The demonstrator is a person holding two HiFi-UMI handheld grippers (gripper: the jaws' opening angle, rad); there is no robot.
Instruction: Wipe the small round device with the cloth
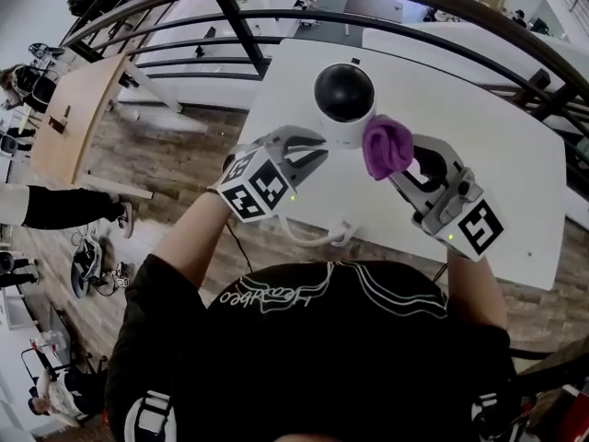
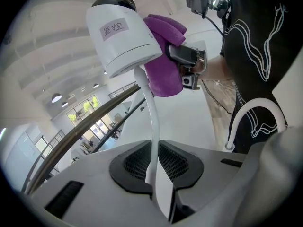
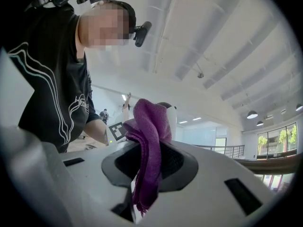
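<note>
There is one small round device (image 1: 343,99) (image 2: 123,37), a security camera with a smooth white plastic body shaped like a short drum and a glossy black dome on top; one paper label (image 2: 114,28) with handwritten characters is stuck to its side. It sits over the middle of the one white table (image 1: 479,136), between the two grippers; whether its base rests on the tabletop cannot be told. One thin, rubbery white cable (image 2: 152,126) (image 1: 313,238) runs out of the device's base, and the left gripper (image 1: 308,145) (image 2: 156,167) has its jaws closed narrowly on that cable, the ribbed black pads touching it on both sides. The right gripper (image 1: 405,159) (image 3: 147,169) clamps the single cloth (image 1: 386,147) (image 2: 163,65) (image 3: 149,145), a soft, fuzzy purple microfibre piece bunched into a wad, with a frayed tail hanging below the jaws. The wad presses against the side of the device's white body, of which only a sliver (image 3: 173,117) shows behind it in the right gripper view. Each gripper carries one cube with black-and-white square markers (image 1: 258,187) (image 1: 479,228), two in all. A curved dark metal railing (image 1: 276,17) with several bars runs behind the table.
</note>
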